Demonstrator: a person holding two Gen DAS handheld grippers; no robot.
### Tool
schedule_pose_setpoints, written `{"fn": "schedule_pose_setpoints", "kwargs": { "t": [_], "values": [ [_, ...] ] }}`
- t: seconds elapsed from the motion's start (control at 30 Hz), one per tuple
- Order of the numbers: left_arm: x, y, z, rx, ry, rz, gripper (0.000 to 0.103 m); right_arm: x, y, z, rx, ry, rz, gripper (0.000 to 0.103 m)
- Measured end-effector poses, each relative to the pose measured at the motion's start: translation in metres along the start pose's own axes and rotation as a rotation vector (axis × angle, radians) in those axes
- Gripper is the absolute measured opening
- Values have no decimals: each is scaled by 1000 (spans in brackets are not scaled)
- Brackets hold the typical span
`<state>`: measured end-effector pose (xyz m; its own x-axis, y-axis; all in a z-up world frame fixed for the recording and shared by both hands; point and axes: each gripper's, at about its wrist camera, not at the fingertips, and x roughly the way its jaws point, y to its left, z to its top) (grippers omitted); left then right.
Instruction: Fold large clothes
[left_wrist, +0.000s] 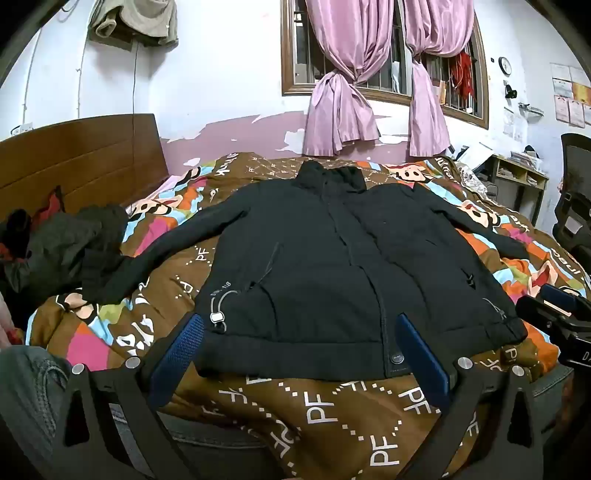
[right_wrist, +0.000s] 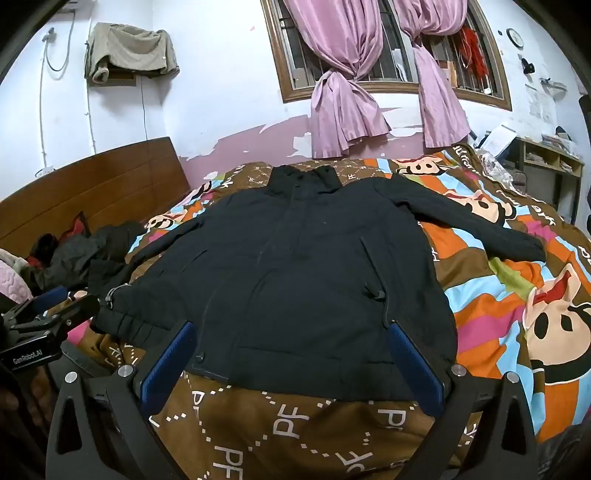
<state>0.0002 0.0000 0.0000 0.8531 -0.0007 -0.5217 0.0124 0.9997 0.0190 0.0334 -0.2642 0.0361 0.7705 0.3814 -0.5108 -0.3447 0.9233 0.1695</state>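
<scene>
A large black jacket (left_wrist: 332, 251) (right_wrist: 303, 266) lies flat, front up, on a bed with a brown cartoon-print quilt (left_wrist: 314, 413) (right_wrist: 288, 424). Its sleeves spread out to both sides and its collar points toward the window. My left gripper (left_wrist: 301, 321) hovers wide open over the hem's left half, with nothing between its blue pads. Over the hem's right half my right gripper (right_wrist: 291, 328) is also wide open and holds nothing. Each gripper shows at the edge of the other's view: the right one (left_wrist: 554, 306) and the left one (right_wrist: 48, 306).
A crumpled dark garment pile (left_wrist: 62, 247) (right_wrist: 81, 254) lies by the wooden headboard (left_wrist: 81, 158) at the left. Pink curtains (left_wrist: 343, 110) hang at the barred window behind the bed. A shelf (left_wrist: 517, 177) and a black chair (left_wrist: 576, 192) stand at the right.
</scene>
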Motion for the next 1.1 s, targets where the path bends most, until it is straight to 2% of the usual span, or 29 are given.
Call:
{"fn": "schedule_pose_setpoints", "kwargs": {
  "t": [1.1],
  "values": [
    [0,-1,0,-2,-2,-4,101,1,-3,0,13,-3,-7,103]
  ]
}}
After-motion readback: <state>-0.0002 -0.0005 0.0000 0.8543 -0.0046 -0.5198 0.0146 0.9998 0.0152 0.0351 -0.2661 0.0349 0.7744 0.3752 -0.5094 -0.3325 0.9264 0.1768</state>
